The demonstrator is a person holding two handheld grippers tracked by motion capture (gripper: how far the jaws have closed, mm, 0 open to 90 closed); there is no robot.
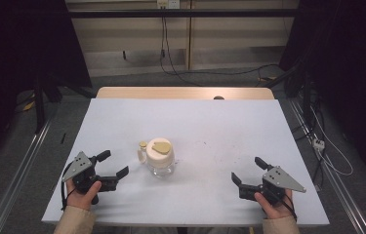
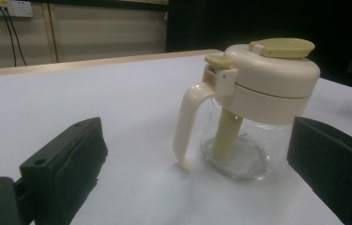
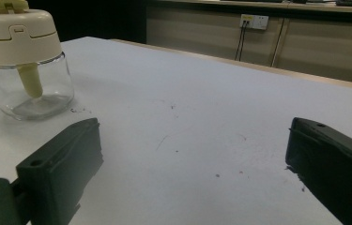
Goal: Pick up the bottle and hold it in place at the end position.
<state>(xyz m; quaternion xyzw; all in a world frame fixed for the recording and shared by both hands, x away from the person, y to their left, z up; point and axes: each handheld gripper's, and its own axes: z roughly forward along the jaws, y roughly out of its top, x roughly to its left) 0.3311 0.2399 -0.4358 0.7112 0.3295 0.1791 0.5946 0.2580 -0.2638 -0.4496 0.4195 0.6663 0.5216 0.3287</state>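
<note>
Flanking the glass jar [image 1: 159, 157], 2 grippers gape, holding nothing.

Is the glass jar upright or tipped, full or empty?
Upright and empty: the glass jar stands on its base on the table, cream lid on top, clear glass showing nothing inside.

No readable text in any view.
The glass jar [image 1: 158, 157] with its cream lid carries no label, brand or number that can be made out; the wall sockets [image 3: 254, 21] beyond the far edge of the table [image 1: 122, 122] show no legible marking, and the table's white surface bears only small dark specks, not writing.
</note>
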